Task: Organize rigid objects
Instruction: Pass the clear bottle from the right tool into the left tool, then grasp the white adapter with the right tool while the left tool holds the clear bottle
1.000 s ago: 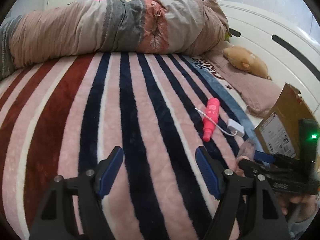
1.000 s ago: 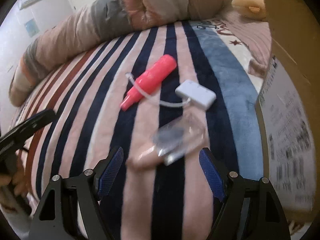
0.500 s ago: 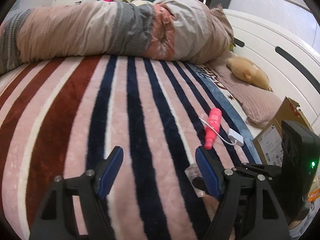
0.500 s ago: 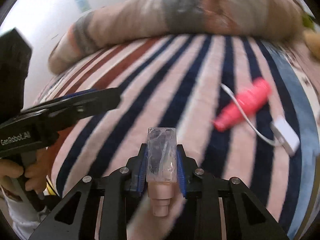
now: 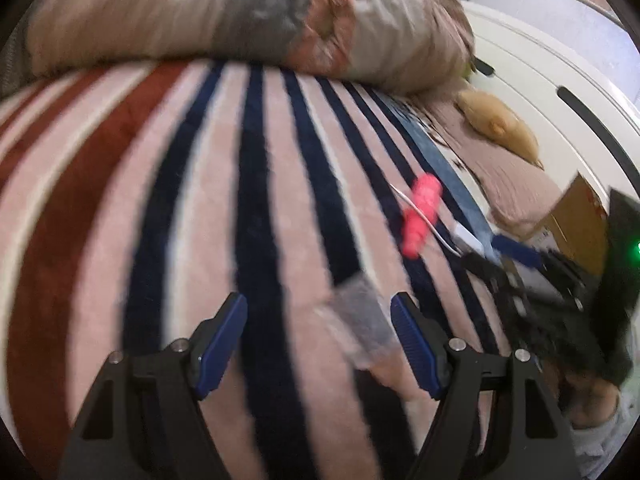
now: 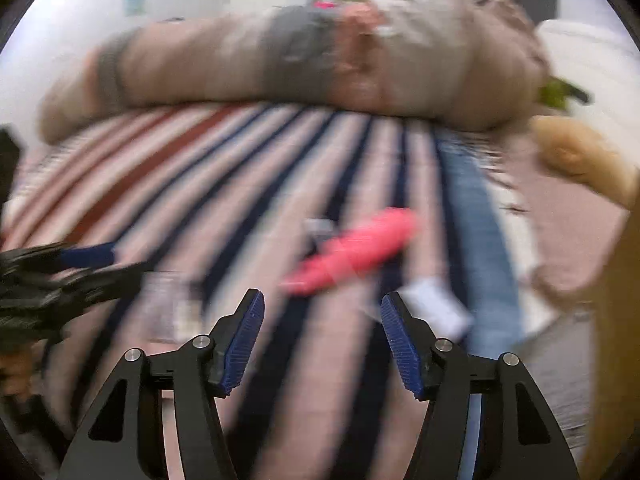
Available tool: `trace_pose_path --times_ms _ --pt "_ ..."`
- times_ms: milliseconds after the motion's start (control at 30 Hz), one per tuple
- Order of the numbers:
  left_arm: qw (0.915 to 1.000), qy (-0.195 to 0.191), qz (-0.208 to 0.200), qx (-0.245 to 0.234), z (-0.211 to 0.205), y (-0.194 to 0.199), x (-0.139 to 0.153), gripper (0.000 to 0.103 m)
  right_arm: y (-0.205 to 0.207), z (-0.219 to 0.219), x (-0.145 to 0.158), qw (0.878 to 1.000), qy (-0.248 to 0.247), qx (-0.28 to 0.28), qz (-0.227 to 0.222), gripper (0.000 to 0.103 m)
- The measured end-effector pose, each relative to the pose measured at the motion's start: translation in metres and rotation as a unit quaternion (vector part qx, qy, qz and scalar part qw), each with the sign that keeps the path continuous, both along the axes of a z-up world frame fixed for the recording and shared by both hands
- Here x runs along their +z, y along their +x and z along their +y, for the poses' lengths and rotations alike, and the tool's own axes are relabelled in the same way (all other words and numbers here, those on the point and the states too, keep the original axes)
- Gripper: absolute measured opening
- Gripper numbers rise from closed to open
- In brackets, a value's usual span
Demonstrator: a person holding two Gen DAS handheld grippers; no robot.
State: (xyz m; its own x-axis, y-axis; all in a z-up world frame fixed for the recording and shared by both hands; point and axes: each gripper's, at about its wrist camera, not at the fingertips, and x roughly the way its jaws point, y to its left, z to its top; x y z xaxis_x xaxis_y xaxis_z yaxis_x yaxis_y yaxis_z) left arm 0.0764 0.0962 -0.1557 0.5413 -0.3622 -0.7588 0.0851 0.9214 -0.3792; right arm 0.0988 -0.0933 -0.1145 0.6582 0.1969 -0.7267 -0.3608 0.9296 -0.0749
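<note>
Nearest our left camera, our left gripper holds its blue-padded black jaws wide apart over the striped plush blanket. A small clear plastic bottle with a pale pink cap lies blurred on the blanket between those jaws, close to the right-hand pad; we cannot tell whether it touches.

In our right camera, our right gripper has its jaws opening, with nothing between them but blanket. The same clear bottle shows only as a smear at the left, beside the tips of the left gripper.

A little farther on lies a bright pink ribbed plastic tube, slanted across the navy and pink stripes. A thin white cable crosses it and runs to a small white rectangular adapter just beside the tube.

To the right stands a brown cardboard box at the blanket's edge.

Beyond, a tan plush toy rests on a dusty pink pillow, and a rolled quilt in beige, grey and pink lies across the far end of the bed, against the white headboard.
</note>
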Motion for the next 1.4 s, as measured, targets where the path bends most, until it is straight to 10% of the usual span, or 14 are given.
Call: trace_pose_path --times_ms 267,633,900,1267,1400 --pt "0.9991 0.042 0.009 -0.003 -0.037 0.007 -0.013 0.071 0.052 -0.041 -0.029 0.997 0.037 -0.060 0.033 0.070" --pt "0.9951 0.093 -0.013 -0.032 -0.041 0.006 -0.011 0.032 0.057 -0.036 -0.028 0.999 0.034 -0.008 0.034 0.073" --pt "0.9962 0.082 -0.015 -0.024 -0.019 -0.003 -0.005 0.030 0.063 -0.048 -0.040 0.994 0.071 -0.015 0.083 0.087" --pt "0.9959 0.089 -0.004 -0.015 -0.011 -0.009 -0.007 0.032 0.005 -0.033 -0.035 0.992 0.079 0.022 0.095 0.086" --pt "0.9966 0.082 -0.002 -0.011 -0.009 -0.012 -0.008 0.032 0.010 -0.035 -0.035 0.995 0.063 -0.008 0.074 0.056"
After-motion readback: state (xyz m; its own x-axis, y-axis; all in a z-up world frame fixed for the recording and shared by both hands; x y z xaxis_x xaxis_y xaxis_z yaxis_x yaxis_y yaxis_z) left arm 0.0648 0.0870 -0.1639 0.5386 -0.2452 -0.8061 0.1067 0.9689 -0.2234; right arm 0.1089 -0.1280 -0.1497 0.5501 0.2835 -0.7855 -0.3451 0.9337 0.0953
